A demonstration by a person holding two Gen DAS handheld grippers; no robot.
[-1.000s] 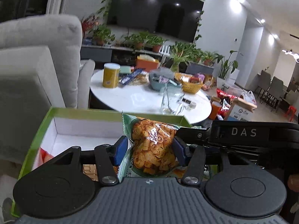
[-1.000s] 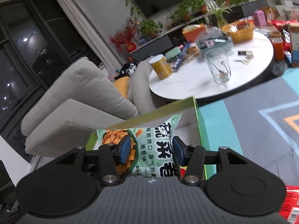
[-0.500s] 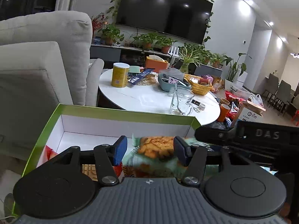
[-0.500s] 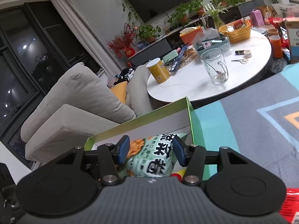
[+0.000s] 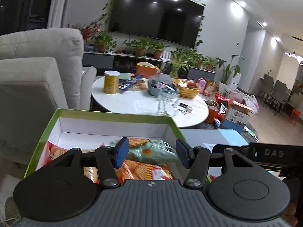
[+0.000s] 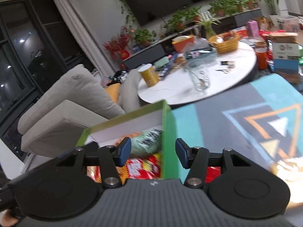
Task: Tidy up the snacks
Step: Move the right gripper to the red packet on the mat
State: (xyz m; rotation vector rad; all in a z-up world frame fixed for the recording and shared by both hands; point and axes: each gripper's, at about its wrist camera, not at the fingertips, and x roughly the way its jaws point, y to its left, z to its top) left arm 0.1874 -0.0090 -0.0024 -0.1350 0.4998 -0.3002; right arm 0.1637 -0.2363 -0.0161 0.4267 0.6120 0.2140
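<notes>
1. Left wrist view: the left gripper [image 5: 152,155] hangs with its jaws spread wide, gripping nothing, over the green-rimmed box [image 5: 113,115]. A green snack bag [image 5: 157,150] lies blurred inside it on orange-red packets [image 5: 140,170]. Behind stand a round white table [image 5: 132,102] with a yellow can [image 5: 111,84], a grey sofa [image 5: 37,71] and a wall television [image 5: 155,19].
2. Right wrist view: the right gripper [image 6: 153,154], also wide and empty, straddles the box's right wall [image 6: 167,138]. A patterned teal mat [image 6: 236,117] covers the surface.
</notes>
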